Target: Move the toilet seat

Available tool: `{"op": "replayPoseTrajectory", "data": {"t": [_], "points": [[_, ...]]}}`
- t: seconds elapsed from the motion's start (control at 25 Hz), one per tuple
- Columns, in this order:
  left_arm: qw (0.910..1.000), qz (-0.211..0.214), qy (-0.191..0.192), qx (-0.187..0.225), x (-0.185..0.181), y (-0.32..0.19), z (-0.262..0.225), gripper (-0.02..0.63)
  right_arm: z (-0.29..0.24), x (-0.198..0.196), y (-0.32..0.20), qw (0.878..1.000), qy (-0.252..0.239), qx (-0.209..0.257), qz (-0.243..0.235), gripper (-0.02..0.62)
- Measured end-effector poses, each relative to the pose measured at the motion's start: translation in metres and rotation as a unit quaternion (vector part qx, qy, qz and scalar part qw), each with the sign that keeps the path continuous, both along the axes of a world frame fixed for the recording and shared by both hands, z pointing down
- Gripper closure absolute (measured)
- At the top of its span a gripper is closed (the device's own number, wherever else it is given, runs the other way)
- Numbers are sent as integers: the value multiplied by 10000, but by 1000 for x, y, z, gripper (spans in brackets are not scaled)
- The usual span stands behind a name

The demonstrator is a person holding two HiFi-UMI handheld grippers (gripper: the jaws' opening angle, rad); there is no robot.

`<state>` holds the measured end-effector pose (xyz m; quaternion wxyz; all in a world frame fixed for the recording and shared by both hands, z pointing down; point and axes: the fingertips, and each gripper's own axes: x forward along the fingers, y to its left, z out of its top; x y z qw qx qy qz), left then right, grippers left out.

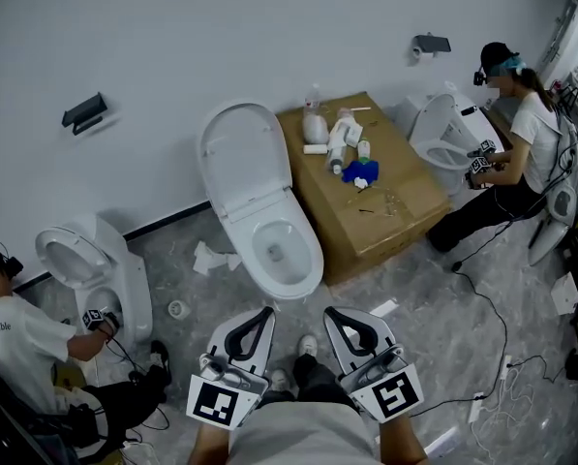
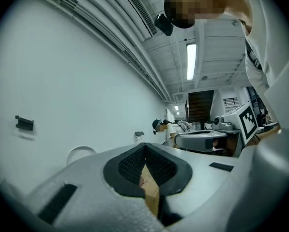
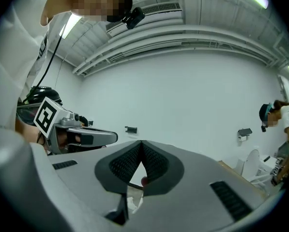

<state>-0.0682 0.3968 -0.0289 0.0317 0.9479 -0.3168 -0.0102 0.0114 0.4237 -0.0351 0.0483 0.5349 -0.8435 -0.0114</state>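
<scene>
Left gripper (image 1: 265, 312) and right gripper (image 1: 330, 312): fingers (image 2: 127, 164) pressed together, holding nothing. A toilet (image 1: 253, 213), lid (image 1: 240, 158) raised, stands just ahead of them.

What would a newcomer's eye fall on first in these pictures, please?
The white toilet stands in the middle with its lid raised against the wall, and a cardboard box carrying bottles sits to its right. Below it, the left gripper and right gripper point toward it, both shut and empty. One person is at far left and a second person at far right.
</scene>
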Motion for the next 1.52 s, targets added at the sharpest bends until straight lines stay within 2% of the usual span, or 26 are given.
{"op": "replayPoseTrajectory", "data": {"t": [0.24,0.4,0.56,0.92,1.16,1.32,1.52], "points": [[9998,-197,-93,9,32,-38,-1,597,2,30,-42,9995,-38,-19,-319,584],[9987,-380,-118,331,52,-57,-7,597,-3,45,-61,9983,-117,39,-566,584],[9975,-571,-172,382,67,-73,-7,597,-2,59,-78,9970,-131,25,-757,584],[9966,-747,-322,137,75,-109,10,597,17,74,-116,9958,-223,-211,-867,584],[9981,-587,-148,-78,72,-136,34,597,32,64,-145,9958,-195,-321,-840,584],[9982,-401,-152,-412,72,-160,52,597,48,53,-170,9956,-219,-477,-777,584],[9980,-277,-149,-553,63,-200,72,597,70,40,-210,9947,-324,-716,-658,584]]}}
